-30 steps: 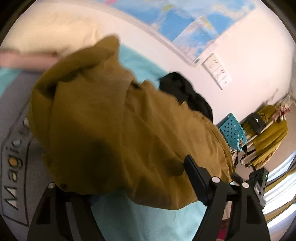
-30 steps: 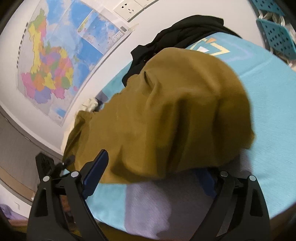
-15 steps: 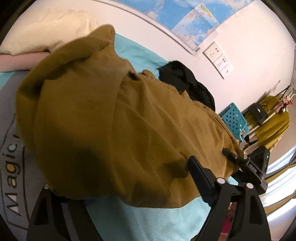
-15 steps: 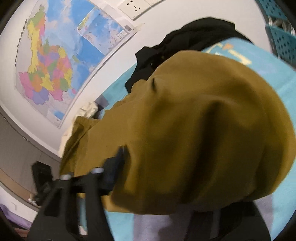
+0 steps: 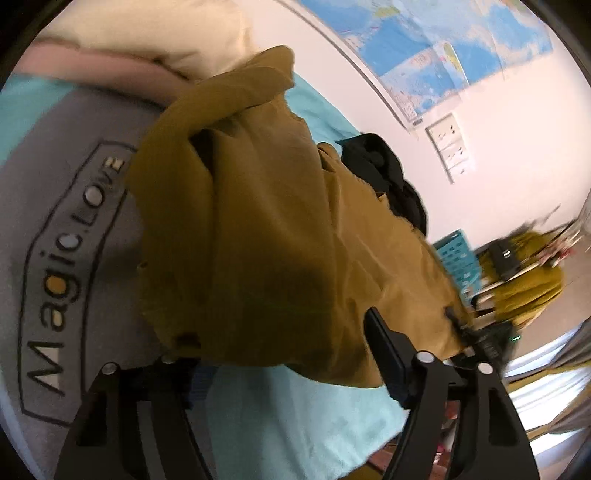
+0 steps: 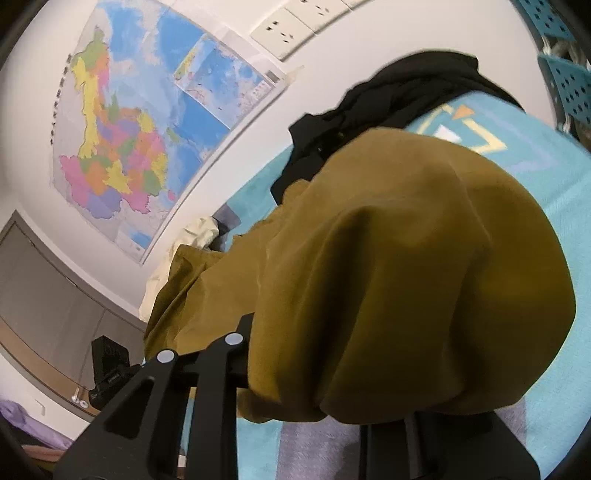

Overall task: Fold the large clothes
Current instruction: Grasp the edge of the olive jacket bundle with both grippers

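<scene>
A turquoise bedspread [image 5: 317,413] is covering the bed, its grey patch [image 5: 55,177] reading "Magic.LOVE". A cream pillow [image 5: 155,33] is lying at eleven o'clock. A coloured map [image 6: 147,122] is hanging on the wall, sockets [image 6: 284,26] showing at twelve o'clock beside it.

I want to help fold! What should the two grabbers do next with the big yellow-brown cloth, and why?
Probably close the left gripper on the mustard garment: its near edge lies between those open jaws, while the right gripper, whose jaws have just been closing, already pinches the other end.
</scene>
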{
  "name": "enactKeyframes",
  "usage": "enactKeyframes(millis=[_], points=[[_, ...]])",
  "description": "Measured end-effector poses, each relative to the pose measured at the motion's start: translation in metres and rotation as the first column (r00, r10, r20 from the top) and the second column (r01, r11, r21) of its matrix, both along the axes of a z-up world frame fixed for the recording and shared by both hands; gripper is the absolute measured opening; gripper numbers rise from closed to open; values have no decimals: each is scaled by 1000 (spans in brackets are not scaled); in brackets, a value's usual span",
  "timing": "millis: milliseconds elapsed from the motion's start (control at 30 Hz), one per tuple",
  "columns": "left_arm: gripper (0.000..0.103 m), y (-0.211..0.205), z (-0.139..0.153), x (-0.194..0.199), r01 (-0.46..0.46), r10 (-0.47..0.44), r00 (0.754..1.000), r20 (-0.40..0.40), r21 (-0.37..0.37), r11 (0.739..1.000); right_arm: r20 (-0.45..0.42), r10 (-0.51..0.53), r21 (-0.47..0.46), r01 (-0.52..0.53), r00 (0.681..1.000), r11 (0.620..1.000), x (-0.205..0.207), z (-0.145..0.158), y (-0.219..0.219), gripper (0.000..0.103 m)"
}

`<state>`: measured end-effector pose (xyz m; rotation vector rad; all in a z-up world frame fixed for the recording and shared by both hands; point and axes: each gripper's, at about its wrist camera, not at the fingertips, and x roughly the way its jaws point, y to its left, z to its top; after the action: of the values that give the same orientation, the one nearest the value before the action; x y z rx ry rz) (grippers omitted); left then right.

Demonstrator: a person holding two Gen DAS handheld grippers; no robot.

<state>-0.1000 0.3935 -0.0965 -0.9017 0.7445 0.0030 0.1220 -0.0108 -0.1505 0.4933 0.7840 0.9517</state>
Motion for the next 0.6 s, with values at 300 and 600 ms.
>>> enactKeyframes(millis=[300, 600], points=[[80, -14, 12, 30, -40, 46, 998, -32, 184, 982, -47, 12, 6, -12, 999, 1000, 4, -10, -2, 30], [62, -11, 14, 45, -52, 72, 995, -63, 271, 961, -88, 12, 13, -11, 996, 1000, 7, -20, -1, 40]])
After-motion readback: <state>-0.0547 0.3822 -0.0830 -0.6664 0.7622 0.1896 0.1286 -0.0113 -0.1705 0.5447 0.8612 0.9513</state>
